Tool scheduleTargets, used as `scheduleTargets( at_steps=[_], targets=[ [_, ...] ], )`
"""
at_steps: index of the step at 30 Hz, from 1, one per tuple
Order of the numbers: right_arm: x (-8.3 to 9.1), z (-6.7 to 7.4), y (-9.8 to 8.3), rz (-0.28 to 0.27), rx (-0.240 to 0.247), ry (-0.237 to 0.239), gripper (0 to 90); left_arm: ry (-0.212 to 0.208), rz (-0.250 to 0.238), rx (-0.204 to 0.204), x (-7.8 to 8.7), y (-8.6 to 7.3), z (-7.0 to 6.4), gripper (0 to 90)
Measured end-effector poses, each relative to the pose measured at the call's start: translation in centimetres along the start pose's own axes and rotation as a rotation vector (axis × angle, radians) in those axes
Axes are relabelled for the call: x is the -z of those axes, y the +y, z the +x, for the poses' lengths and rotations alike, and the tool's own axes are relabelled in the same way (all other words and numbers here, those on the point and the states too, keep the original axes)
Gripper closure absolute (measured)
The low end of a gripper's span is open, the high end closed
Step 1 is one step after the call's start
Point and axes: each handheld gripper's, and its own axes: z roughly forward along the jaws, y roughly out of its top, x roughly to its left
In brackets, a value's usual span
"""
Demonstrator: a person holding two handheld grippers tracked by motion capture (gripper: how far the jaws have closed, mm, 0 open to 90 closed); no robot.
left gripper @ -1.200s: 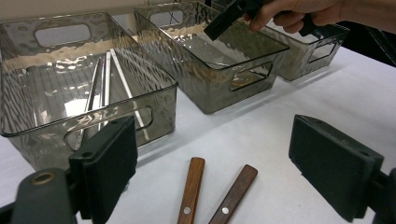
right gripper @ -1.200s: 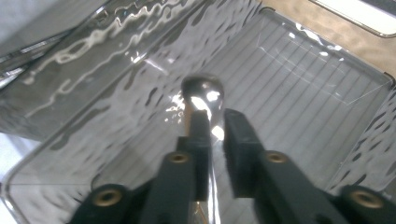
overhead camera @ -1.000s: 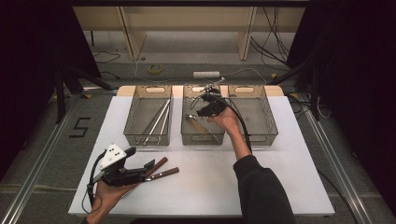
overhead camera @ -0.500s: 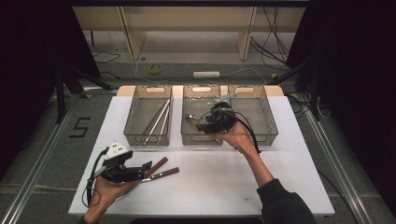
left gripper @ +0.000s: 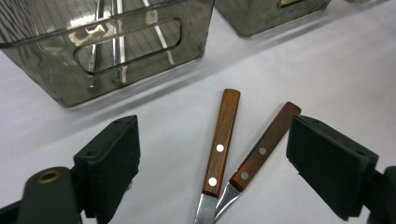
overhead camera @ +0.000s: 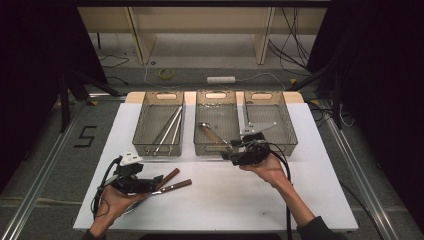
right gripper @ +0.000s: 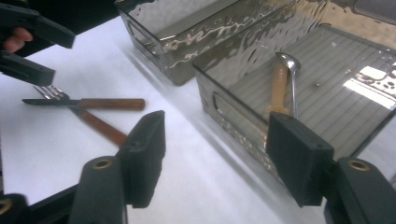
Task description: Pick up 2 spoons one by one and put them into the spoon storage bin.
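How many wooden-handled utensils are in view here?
3. Two lie crossed on the white table by the left gripper: one handle and another. A wooden-handled spoon lies in the middle bin. Others may be hidden.

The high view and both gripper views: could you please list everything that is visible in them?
table: one, white, under everything
bins: three, smoky grey, in a row at the far edge
long metal utensils: a few, silver, in the left bin
spoon: one, wooden handle, in the middle bin
flat metal utensil: one, silver, in the right bin
wooden-handled utensils: two, brown and steel, crossed on the table near the front left
tape roll: one, yellow, on the floor beyond
power strip: one, white, on the floor beyond
left claw: one, black, open around the two handles
right claw: one, black, at the middle bin's near wall, jaws just opening, nothing between them
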Motion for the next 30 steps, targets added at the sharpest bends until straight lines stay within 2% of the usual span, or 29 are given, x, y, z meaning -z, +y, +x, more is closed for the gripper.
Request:
scheduleTargets(
  at_steps=[7, 15, 24, 30],
  targets=[
    [1.6, 0.4, -1.9, -0.051, -0.017, 0.012, 35.7, 0.021, 0.058, -0.03, -0.7, 0.4, -0.1, 17.5],
    [2.8, 0.8, -3.6, -0.087, -0.031, 0.011, 35.0, 0.023, 0.101, -0.027, -1.3, 0.8, 0.3, 18.2],
    [3.4, 1.1, -4.8, -0.096, -0.048, 0.009, 35.0, 0.022, 0.149, -0.043, -1.9, 1.1, 0.5, 18.6],
    [3.6, 1.3, -5.3, -0.094, -0.037, 0.005, 34.1, 0.028, 0.178, -0.052, -2.4, 1.3, 0.5, 18.9]
  ],
)
